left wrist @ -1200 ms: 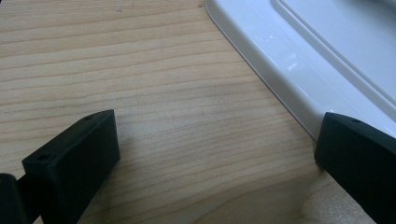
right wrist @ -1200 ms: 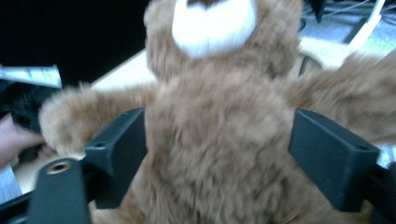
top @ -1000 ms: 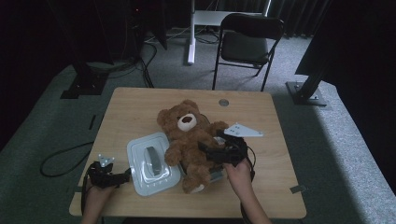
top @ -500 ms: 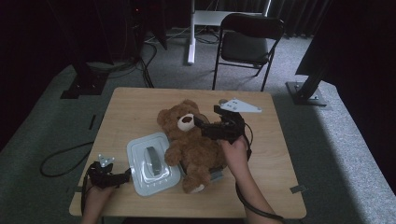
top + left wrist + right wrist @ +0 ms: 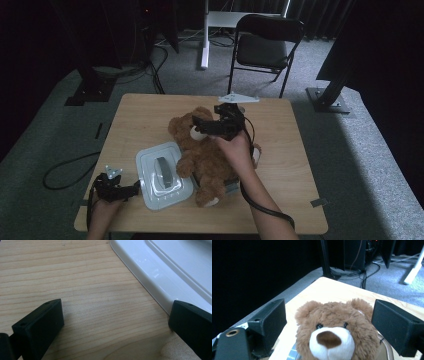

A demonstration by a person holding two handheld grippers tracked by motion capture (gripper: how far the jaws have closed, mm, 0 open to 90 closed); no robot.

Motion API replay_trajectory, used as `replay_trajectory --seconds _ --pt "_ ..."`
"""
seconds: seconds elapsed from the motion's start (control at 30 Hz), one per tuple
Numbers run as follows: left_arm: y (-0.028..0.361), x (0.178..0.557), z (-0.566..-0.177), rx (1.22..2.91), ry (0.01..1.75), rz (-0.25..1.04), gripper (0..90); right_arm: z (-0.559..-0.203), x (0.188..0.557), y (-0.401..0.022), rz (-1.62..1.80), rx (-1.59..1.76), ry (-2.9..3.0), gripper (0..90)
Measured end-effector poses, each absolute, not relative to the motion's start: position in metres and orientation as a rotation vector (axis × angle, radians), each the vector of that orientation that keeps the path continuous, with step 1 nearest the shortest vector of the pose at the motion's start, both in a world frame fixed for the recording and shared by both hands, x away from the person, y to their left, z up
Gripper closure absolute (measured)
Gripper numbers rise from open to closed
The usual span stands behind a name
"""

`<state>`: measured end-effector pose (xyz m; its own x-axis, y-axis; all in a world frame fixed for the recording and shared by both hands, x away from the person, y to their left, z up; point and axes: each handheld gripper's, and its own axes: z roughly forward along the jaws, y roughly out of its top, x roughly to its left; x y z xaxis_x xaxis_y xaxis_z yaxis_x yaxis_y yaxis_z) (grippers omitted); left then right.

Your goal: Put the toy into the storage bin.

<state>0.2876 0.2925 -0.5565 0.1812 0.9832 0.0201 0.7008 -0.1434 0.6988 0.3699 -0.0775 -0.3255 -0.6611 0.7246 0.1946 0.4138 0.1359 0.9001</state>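
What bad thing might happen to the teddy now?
1. The right tongs are open around the teddy bear's head; closing there could squash its face, or the soft fur may slip free.
2. The bear seems to lean over the white lid, so lifting it might drag the lid.
3. The left tongs sit open at the lid's edge and might nudge it.

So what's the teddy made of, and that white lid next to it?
The teddy looks like soft plush: fuzzy brown fur, a white muzzle, a brown nose that seems stitched. The white lid looks like smooth, hard plastic, since it is glossy with small shiny highlights. The table shows pale wood grain, maybe a laminate.
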Motion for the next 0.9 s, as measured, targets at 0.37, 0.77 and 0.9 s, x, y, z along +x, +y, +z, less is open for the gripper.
replay_trajectory --seconds 0.37,0.77,0.9 --pt "0.293 0.288 -0.556 1.911 1.578 0.664 0.6 -0.342 0.396 -0.056 1.439 1.164 2.219 15.8" --pt "0.292 0.288 -0.557 1.91 1.577 0.666 0.6 -0.375 0.416 -0.048 1.294 1.201 2.316 22.7" --pt "0.292 0.288 -0.557 1.91 1.577 0.666 0.6 -0.381 0.414 -0.049 1.26 1.218 2.329 23.9"
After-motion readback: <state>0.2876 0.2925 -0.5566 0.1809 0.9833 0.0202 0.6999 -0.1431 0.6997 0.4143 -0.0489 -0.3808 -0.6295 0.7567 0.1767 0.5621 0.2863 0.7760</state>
